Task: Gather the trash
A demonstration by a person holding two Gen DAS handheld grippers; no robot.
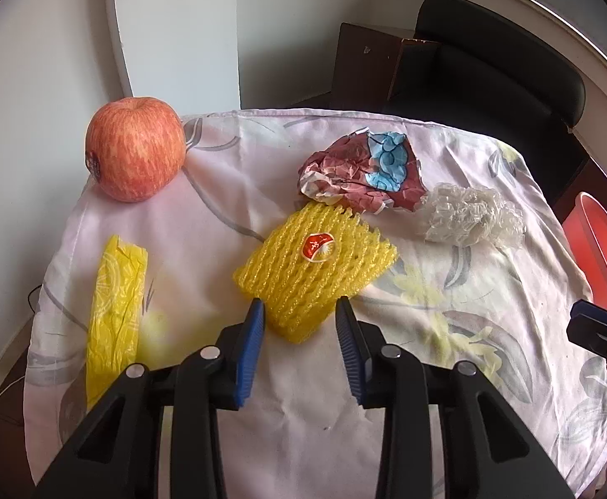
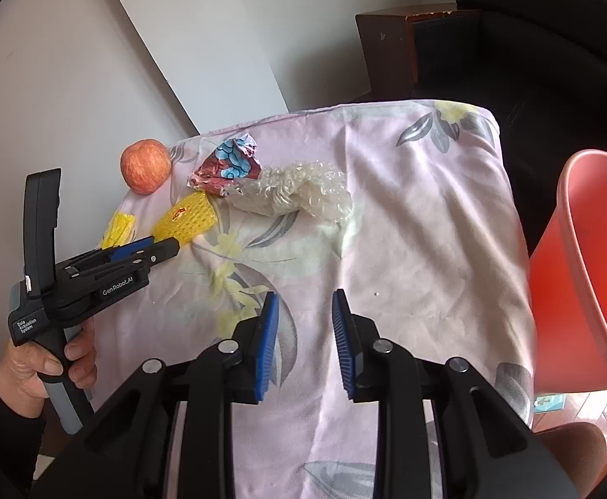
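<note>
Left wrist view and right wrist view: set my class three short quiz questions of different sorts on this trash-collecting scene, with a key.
1. True or false: the apple lies inside the red bin.
2. Which item lies nearest the left gripper? A yellow foam net; B clear plastic wrap; C crumpled wrapper.
3. Fill in: the right gripper holds ____.

Key: 1 false; 2 A; 3 nothing.

A home room, by the look of it: a counter draped in a pink floral cloth [image 2: 407,216] stands against plain white walls [image 1: 45,83], with a black padded chair [image 1: 494,66] and dark wooden furniture [image 1: 365,62] past its far edge, and a red plastic bin [image 2: 586,274] by its right edge.
</note>
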